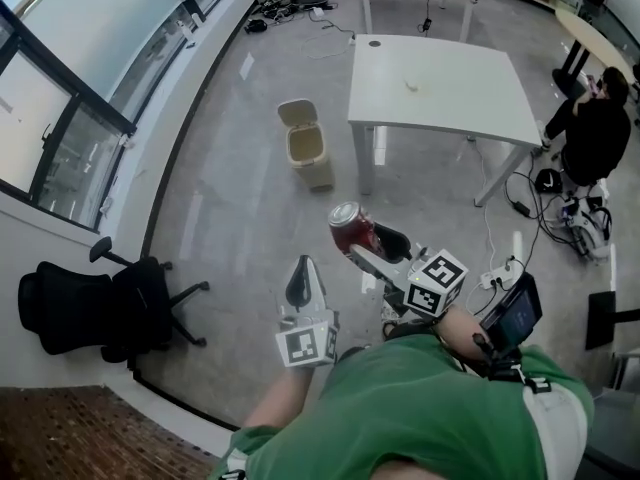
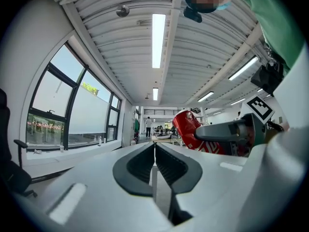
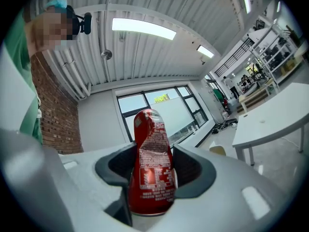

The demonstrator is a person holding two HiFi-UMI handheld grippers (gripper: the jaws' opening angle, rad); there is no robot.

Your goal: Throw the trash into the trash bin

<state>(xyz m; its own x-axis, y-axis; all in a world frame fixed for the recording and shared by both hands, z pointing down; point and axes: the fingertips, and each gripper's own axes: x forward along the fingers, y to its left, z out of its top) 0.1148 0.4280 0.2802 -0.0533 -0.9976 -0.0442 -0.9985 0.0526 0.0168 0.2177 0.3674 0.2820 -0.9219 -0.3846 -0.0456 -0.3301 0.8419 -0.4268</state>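
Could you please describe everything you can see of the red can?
The red can looks like thin metal printed with white text, and its upper half is crushed and dented inward. It sits lengthwise between the dark pads of the right gripper, which press both its sides; nothing else touches it. It is held in the air above the floor, short of the open trash bin.

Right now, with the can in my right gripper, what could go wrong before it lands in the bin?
1. The red can is crushed and uneven in the right gripper, so it may slip when tilted.
2. The trash bin stands apart on the floor beside the white table; a toss from here could miss or hit the raised lid.
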